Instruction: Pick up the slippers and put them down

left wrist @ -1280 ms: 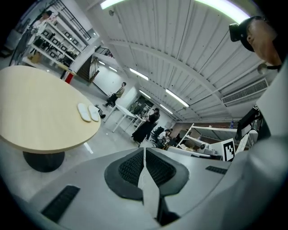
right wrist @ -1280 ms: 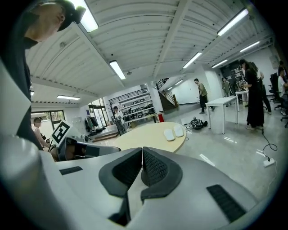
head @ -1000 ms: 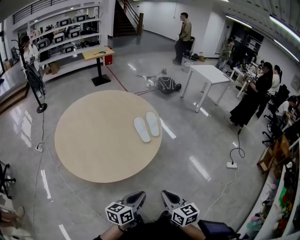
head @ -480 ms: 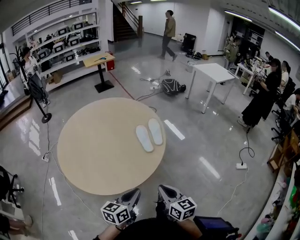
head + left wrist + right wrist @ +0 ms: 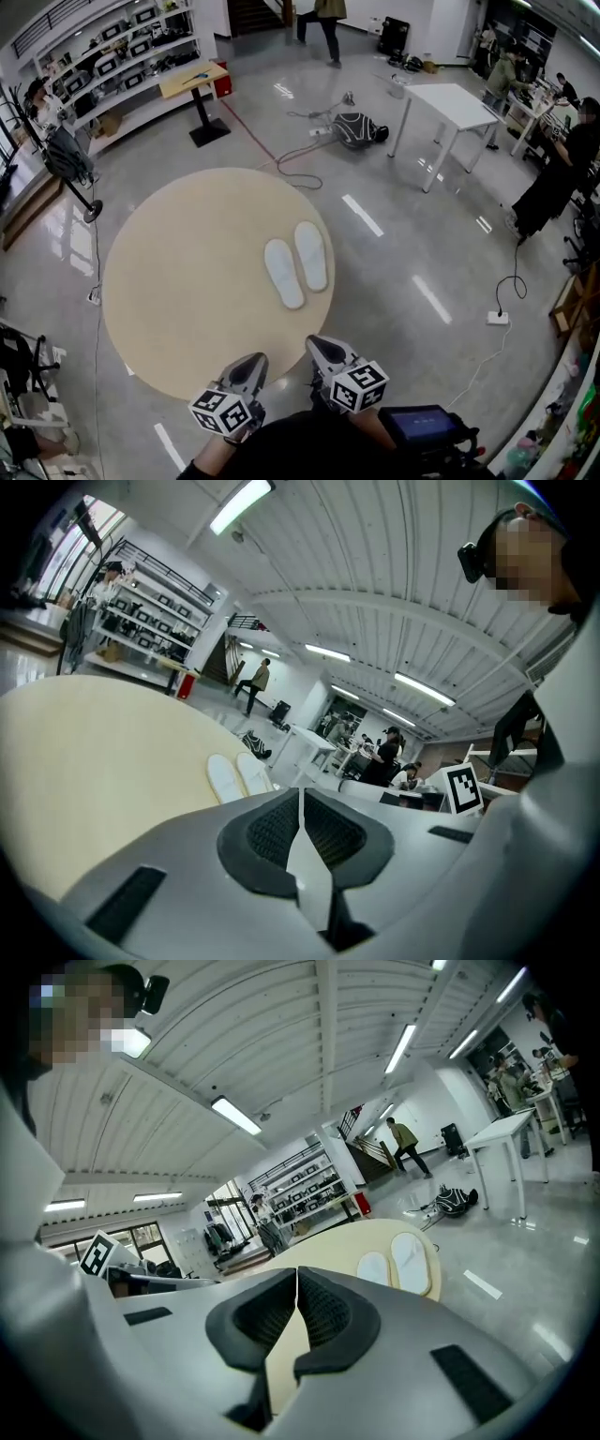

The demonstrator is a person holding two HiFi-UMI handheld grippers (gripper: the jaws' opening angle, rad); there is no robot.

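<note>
Two white slippers lie side by side on the round beige table [image 5: 169, 281], near its right edge: the left slipper [image 5: 283, 273] and the right slipper [image 5: 311, 255]. They also show as a pair of slippers [image 5: 236, 776] in the left gripper view and a pair of slippers [image 5: 396, 1264] in the right gripper view. My left gripper [image 5: 247, 367] is shut and empty at the table's near edge. Beside it, my right gripper [image 5: 322, 351] is shut and empty too, a short way before the slippers.
A white rectangular table [image 5: 452, 105] stands at the back right, with a dark bag [image 5: 356, 127] and cables on the floor beside it. A small wooden stand table [image 5: 195, 86] and shelves [image 5: 112, 56] are at the back left. People stand at the right and far back. A power strip [image 5: 497, 318] lies on the floor.
The view has advanced toward the round table: it and the slippers are nearer, and both grippers now reach the table's near edge. The person at the back has walked left toward the stairs.
</note>
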